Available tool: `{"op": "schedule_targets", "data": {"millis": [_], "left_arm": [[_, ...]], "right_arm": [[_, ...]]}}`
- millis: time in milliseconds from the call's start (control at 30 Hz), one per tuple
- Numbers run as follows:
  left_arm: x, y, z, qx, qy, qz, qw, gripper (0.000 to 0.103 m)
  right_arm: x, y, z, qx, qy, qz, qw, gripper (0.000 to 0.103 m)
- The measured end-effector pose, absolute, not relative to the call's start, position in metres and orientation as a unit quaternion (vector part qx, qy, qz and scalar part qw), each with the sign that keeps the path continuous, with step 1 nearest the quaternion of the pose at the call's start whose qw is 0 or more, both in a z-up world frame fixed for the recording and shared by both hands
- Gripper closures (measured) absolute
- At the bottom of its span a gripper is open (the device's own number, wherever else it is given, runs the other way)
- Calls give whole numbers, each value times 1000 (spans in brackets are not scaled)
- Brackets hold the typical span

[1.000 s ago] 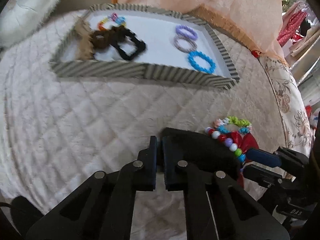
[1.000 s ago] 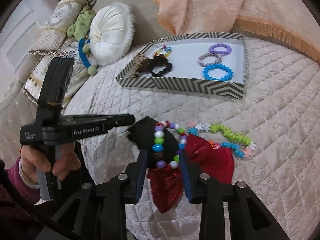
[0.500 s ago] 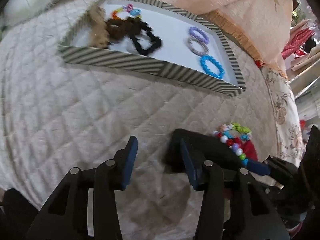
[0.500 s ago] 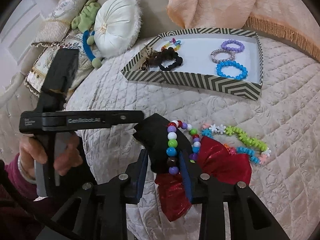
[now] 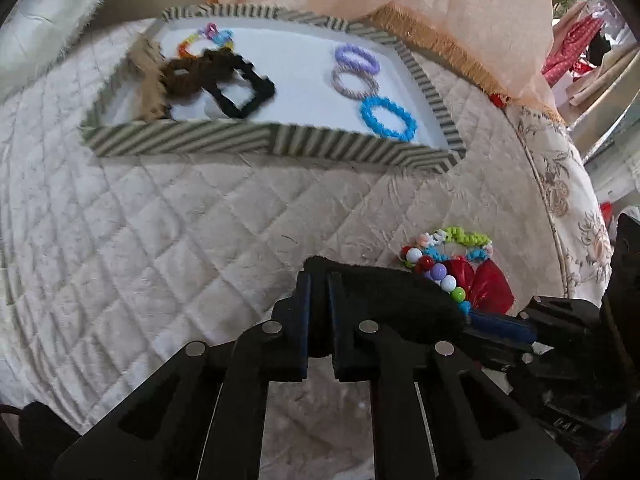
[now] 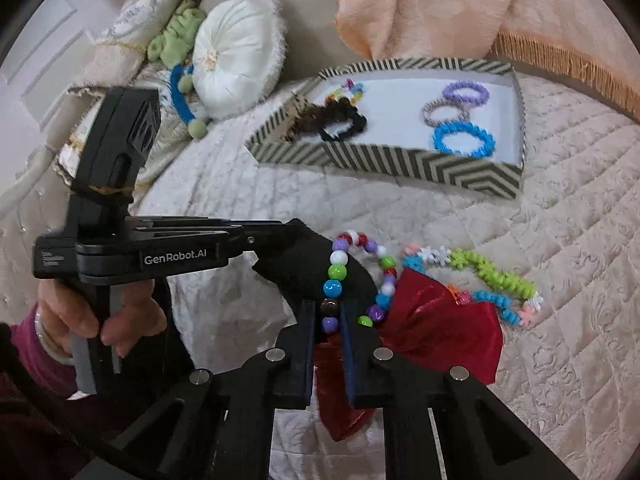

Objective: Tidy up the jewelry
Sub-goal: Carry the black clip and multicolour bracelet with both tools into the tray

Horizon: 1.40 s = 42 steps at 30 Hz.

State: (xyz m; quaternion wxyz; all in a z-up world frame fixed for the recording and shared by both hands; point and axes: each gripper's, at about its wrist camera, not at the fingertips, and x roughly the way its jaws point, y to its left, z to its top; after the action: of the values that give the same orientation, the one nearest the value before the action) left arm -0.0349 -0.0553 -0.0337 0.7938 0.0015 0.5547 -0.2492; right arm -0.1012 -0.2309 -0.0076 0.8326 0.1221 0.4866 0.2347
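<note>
Over on the left, the left gripper (image 6: 280, 240) has just clamped its jaws down on the end of the black fabric piece (image 6: 312, 268), while just to its right the right gripper (image 6: 326, 316) has closed too, pinching the multicoloured bead bracelet (image 6: 336, 276) draped over that black piece. Beside them on the quilt, the red bow (image 6: 440, 324) and the green-and-blue spiky bracelet (image 6: 492, 276) wait loose, not yet sorted. Farther back, the striped tray (image 6: 400, 160) already holds dark scrunchies (image 6: 336, 120) plus purple, grey and blue bracelets (image 6: 464, 140), so I'd call it past halfway.
</note>
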Motion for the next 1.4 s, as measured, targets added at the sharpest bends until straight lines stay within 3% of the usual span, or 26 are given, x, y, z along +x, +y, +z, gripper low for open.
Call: {"op": "schedule_targets", "data": {"millis": [500, 867, 1400], "left_arm": [[-3, 14, 30, -31, 495, -184, 849, 96], [36, -27, 62, 9, 452, -181, 874, 96], [121, -99, 56, 25, 446, -195, 873, 97]], "right_arm": [[-79, -239, 46, 178, 423, 247, 854, 93], [-23, -268, 63, 197, 405, 211, 868, 93], [41, -286, 24, 204, 441, 175, 856, 93]]}}
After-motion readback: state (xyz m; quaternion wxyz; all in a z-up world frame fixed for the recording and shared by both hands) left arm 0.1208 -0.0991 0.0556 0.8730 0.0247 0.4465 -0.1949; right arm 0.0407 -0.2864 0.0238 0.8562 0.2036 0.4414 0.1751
